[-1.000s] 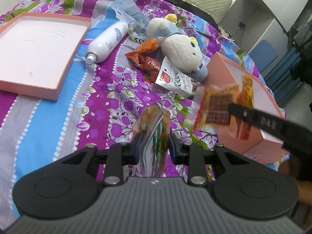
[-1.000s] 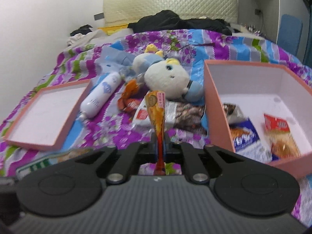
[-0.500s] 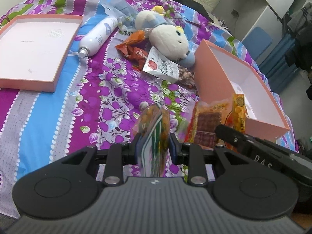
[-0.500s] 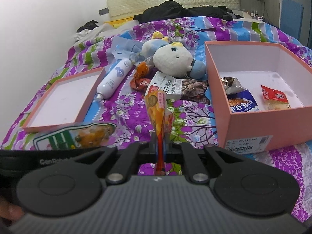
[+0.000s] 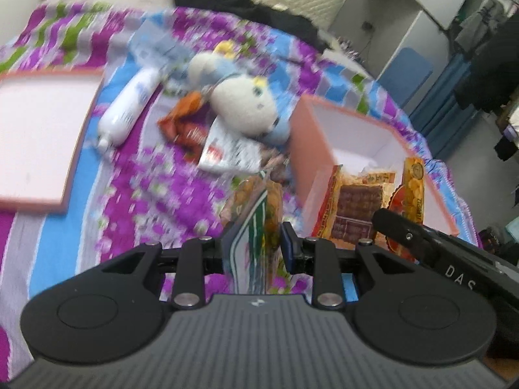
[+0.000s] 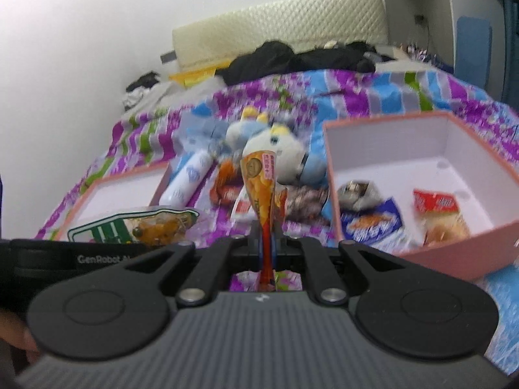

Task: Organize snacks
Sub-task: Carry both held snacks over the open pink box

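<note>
My left gripper [image 5: 256, 243] is shut on a green-and-white snack packet [image 5: 259, 217] with orange pieces inside, held upright above the bedspread. The same packet [image 6: 146, 223] shows at the left of the right wrist view. My right gripper [image 6: 266, 244] is shut on an orange snack packet [image 6: 259, 181] that stands edge-on. In the left wrist view that orange packet [image 5: 353, 201] hangs in front of the open pink box [image 5: 311, 149]. The box [image 6: 332, 175] holds a blue packet [image 6: 373, 223], a red packet [image 6: 436, 202] and a dark foil one [image 6: 356, 191].
On the purple floral bedspread [image 5: 136, 188] lie a pink lid [image 5: 39, 129], a white bottle [image 5: 129, 110], a plush toy [image 5: 243, 103], an orange-red packet [image 5: 181, 120] and a white packet [image 5: 227, 149]. Dark clothes [image 6: 292, 58] are piled by the headboard.
Both grippers have risen with their packets still held, and both views are now blurred. The orange packet has moved from in front of the box's near corner to over its near edge.
</note>
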Tool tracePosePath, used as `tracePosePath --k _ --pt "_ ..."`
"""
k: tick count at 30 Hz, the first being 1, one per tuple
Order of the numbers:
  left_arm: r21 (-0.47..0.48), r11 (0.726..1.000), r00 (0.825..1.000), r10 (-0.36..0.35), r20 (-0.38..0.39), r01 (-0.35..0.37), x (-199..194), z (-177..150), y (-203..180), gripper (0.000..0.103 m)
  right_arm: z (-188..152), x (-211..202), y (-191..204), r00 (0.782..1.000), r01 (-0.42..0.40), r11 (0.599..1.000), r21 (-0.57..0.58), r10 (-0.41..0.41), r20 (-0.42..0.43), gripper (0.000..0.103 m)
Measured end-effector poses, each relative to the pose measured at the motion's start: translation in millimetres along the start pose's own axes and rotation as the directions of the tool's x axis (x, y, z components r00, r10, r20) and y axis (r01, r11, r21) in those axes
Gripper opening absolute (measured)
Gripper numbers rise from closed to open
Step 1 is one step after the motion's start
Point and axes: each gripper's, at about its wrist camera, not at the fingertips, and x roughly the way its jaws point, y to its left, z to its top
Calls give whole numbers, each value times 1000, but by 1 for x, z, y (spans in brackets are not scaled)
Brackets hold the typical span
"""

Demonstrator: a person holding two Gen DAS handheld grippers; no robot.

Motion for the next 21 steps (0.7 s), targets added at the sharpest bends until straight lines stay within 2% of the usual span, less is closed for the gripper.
tracePosePath --k 6,12,17,21 --pt "55 998 997 -22 67 18 -10 39 -30 33 37 -14 -20 996 17 1000 14 -18 90 8" --pt "95 993 992 -73 106 63 -12 72 -67 33 72 -25 -44 985 58 998 3 -58 164 8" --pt "146 982 985 -134 105 118 0 89 -108 33 91 -31 -72 973 108 994 3 -106 207 8" --pt "163 975 983 -166 78 152 22 91 -135 33 97 -31 -106 966 155 987 34 -159 203 8"
